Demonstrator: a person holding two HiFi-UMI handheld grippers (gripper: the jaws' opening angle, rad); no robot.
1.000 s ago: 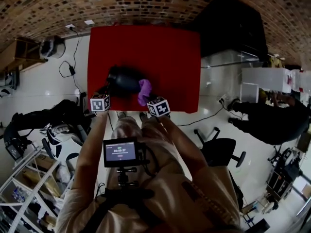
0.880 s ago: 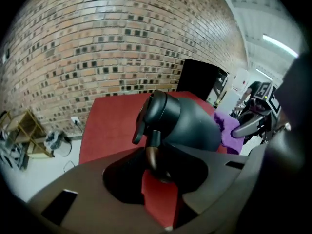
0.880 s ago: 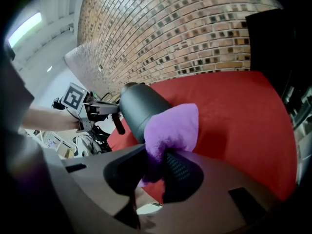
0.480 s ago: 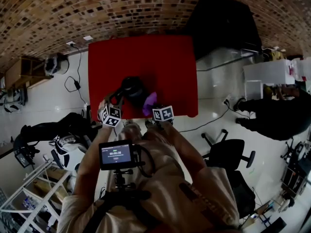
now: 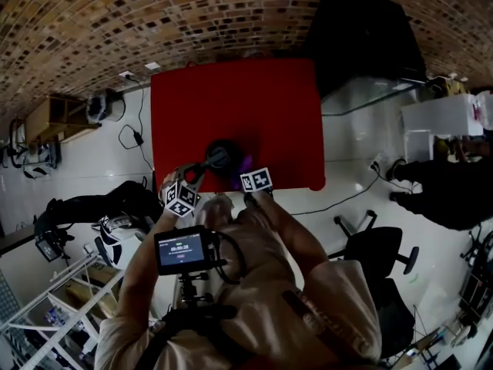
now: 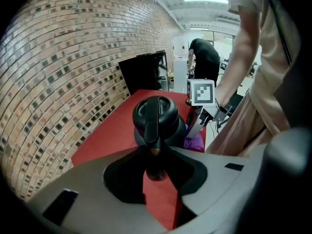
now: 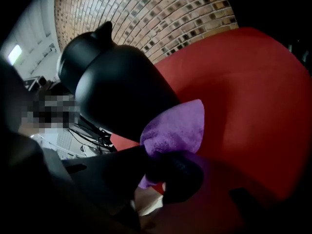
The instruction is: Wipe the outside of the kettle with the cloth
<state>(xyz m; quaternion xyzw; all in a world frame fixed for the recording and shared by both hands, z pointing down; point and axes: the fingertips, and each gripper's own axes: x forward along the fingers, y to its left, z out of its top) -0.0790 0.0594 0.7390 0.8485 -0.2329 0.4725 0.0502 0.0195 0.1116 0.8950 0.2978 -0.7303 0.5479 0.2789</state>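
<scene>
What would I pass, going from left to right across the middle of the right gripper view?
kettle → cloth → table

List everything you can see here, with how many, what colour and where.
table: one, red, near the brick wall.
kettle: one, black, at the table's near edge, held by its handle.
cloth: one, purple, at the kettle's side.
wall: one, brown brick, behind the table.
office chair: one, black, on the white floor to the right.
bystander: one, dark clothes, far right.
left hand-held gripper: one, grey, shut on the kettle's handle.
right hand-held gripper: one, dark, shut on the cloth.
</scene>
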